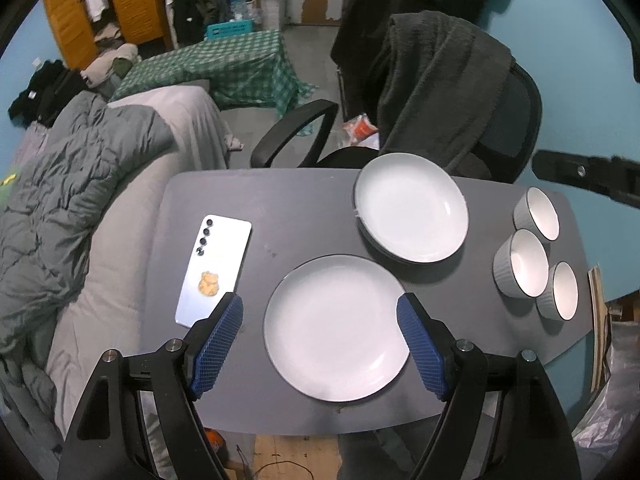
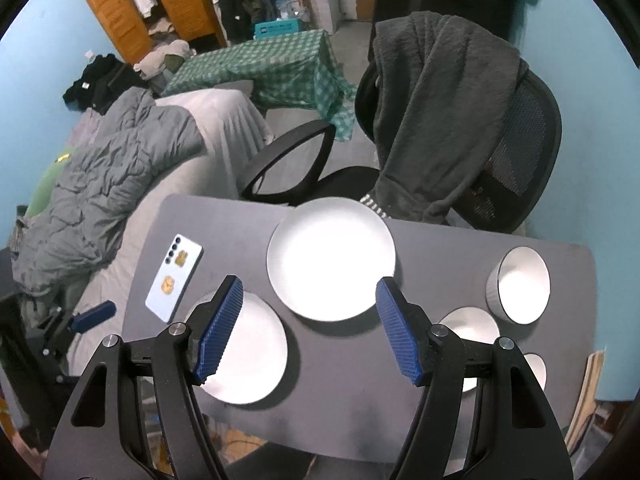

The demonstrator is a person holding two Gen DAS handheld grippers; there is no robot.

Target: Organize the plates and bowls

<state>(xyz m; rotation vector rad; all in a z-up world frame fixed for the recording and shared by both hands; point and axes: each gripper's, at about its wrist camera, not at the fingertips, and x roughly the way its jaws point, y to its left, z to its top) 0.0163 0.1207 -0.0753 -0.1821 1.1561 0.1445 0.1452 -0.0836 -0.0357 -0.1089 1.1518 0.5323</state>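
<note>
Left wrist view: my left gripper [image 1: 320,312] hangs wide over the near plate [image 1: 338,328]; right gripper [image 2: 310,300] gapes wide above the worktop [image 2: 360,400], holding nothing.

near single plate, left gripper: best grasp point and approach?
Take the near plate by its raised rim at the table-edge side, coming in low from there. It lies flat, so only the rim offers a pinch. The left gripper is open above it.

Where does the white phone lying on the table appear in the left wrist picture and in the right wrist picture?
Left wrist view: the phone lies left of centre, beside the near plate.
Right wrist view: the phone lies left of centre, beyond the near plate.
Shared landmark: the office chair behind the table.
</note>
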